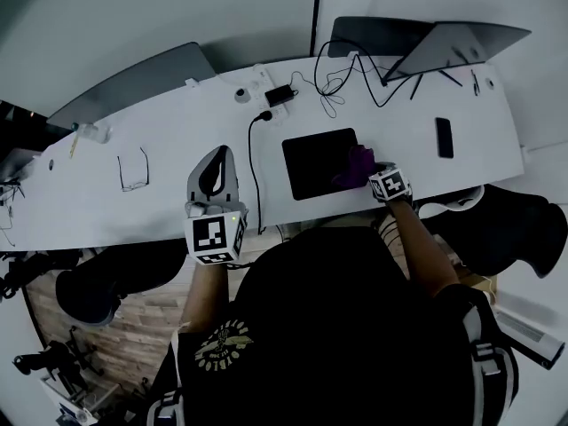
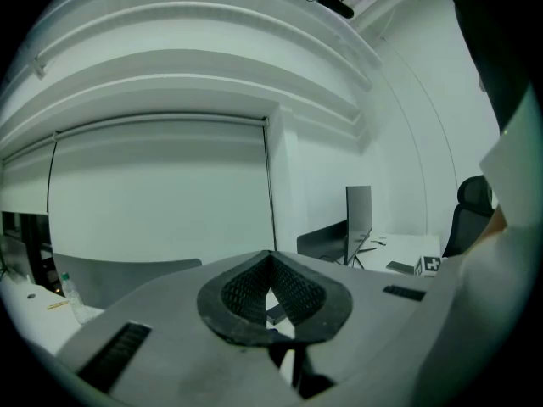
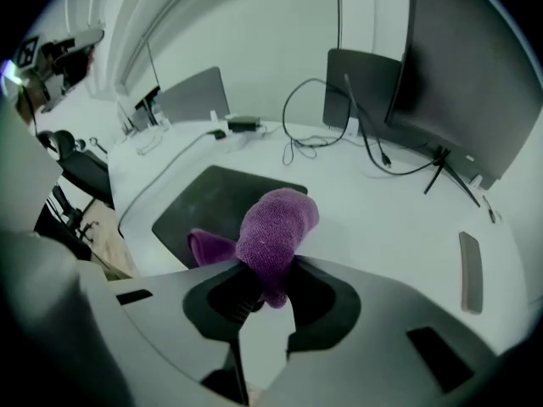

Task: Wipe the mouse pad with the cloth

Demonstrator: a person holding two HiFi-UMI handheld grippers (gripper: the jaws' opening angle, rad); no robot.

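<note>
A black mouse pad (image 1: pixel 315 162) lies on the white desk (image 1: pixel 160 122), just ahead of the person. My right gripper (image 1: pixel 369 174) is at the pad's right edge, shut on a purple cloth (image 1: pixel 358 165). In the right gripper view the cloth (image 3: pixel 276 227) bulges out from between the jaws and hangs over the near right part of the mouse pad (image 3: pixel 212 206). My left gripper (image 1: pixel 221 153) hovers near the desk's front edge, left of the pad, away from it. In its own view the left gripper (image 2: pixel 271 257) is tilted up at the wall, its jaws closed tip to tip on nothing.
A black cable (image 1: pixel 254 162) runs down the desk just left of the pad. Glasses (image 1: pixel 133 170) lie far left, a phone (image 1: pixel 444 138) to the right. A charger (image 1: pixel 280 93), tangled wires (image 1: pixel 342 82) and a monitor (image 1: pixel 457 44) stand at the back. Office chairs sit below the desk.
</note>
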